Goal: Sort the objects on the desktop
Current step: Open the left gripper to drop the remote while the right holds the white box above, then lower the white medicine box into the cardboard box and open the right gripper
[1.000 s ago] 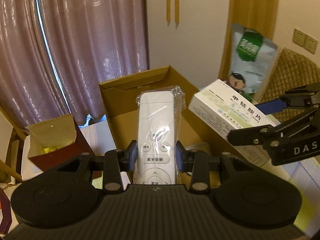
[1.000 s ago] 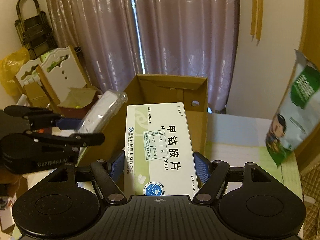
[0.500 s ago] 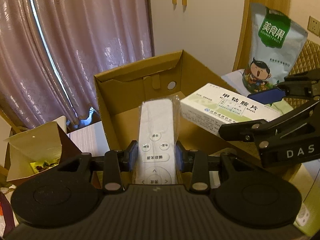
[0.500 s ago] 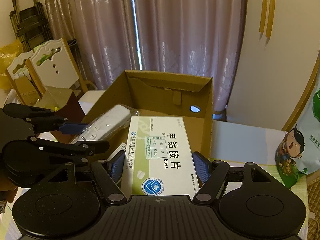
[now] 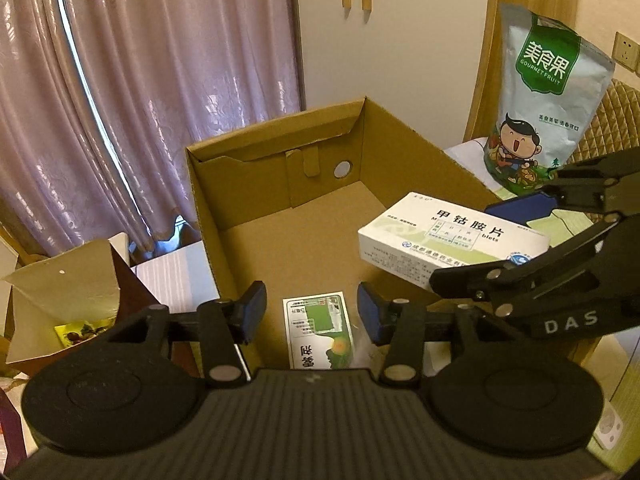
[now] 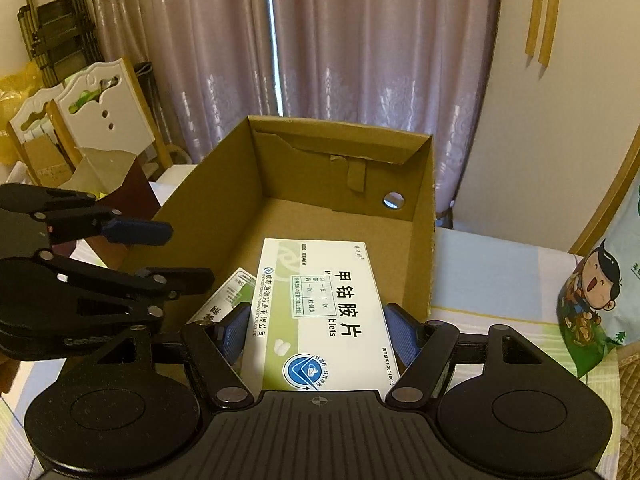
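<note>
Now over an open cardboard box: left tongs spread wide, blue pads apart, nothing between them. Directly below, on the box floor at 6 o'clock of the left view: a small green-and-white packet, lying flat, partly hidden by the tongs' body. Right tongs pinching a white-and-green medicine box across its width, held above the inside of the cardboard box, near its right wall. Same medicine box at 3 o'clock in the left view, tilted slightly. Packet's corner at 9 o'clock of the medicine box in the right view. Snack bag upright on the bench at 2 o'clock, outside the cardboard box. Small open carton at 9 o'clock, beside the cardboard box. Curtains behind.
</note>
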